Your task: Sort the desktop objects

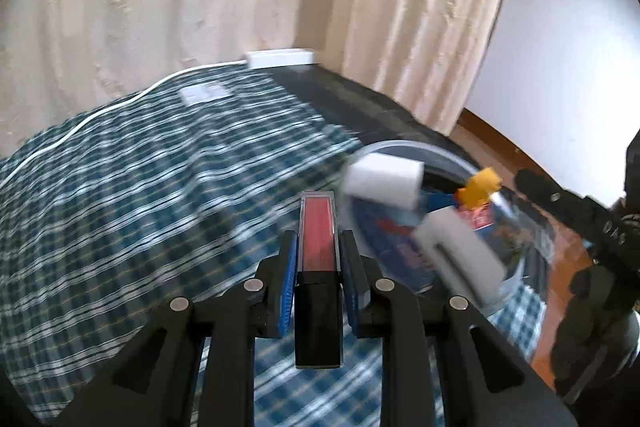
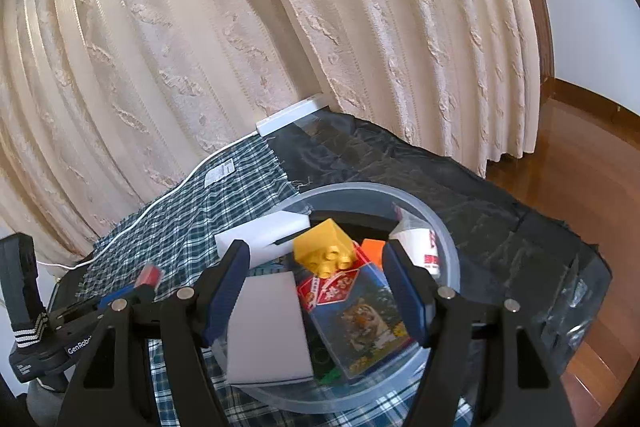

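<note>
The left hand-held gripper [image 1: 319,263] is pinching the red lipstick tube [image 1: 319,227] upright between its pads; beyond and to its right the clear bowl [image 1: 404,147] is waiting, so keep the pinch firm until over the rim, while the right hand-held gripper [image 2: 316,291] is hovering spread above it

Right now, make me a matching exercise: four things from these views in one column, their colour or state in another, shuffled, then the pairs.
Things:
1. left gripper
2. right gripper
3. toy brick
4. bowl

States:
A. yellow, lying in the bowl
B. open, over the bowl
C. clear plastic, on the checked cloth
D. shut on a red and black tube

Pairs: 1-D, 2-B, 3-A, 4-C
</note>
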